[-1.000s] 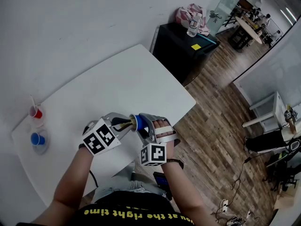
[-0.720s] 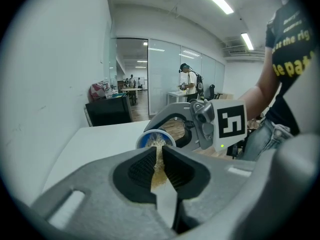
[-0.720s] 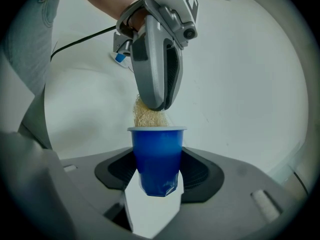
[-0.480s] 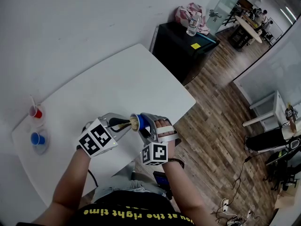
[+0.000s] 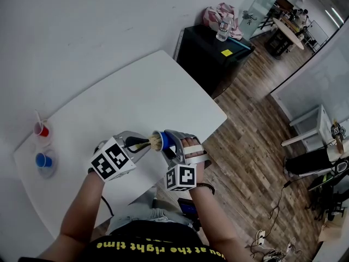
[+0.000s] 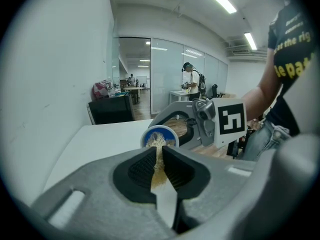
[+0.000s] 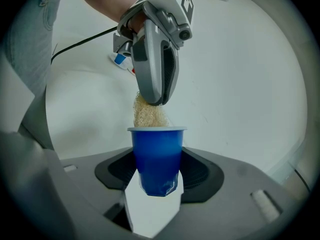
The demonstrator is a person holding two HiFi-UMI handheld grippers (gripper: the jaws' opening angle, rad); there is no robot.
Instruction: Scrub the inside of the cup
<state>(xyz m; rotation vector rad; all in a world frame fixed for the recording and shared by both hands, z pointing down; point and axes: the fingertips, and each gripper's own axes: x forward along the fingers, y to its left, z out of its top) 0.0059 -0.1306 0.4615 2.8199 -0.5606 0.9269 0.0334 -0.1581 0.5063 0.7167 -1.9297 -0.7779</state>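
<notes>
1. We held the blue cup (image 7: 156,156) clamped between the jaws of the right gripper (image 7: 157,173), over the near edge of the white table (image 5: 136,100).
2. The cup's open mouth faced our left gripper (image 6: 159,158).
3. The left jaws stood nearly together, pinched on a tan fibrous scrubber (image 7: 149,115).
4. The scrubber's free end sat at the cup's mouth and reached past the rim; we could not tell how deep.
5. At the table's far left stood a small red cup (image 5: 42,130) and a second blue cup (image 5: 43,160), well apart from both grippers.
</notes>
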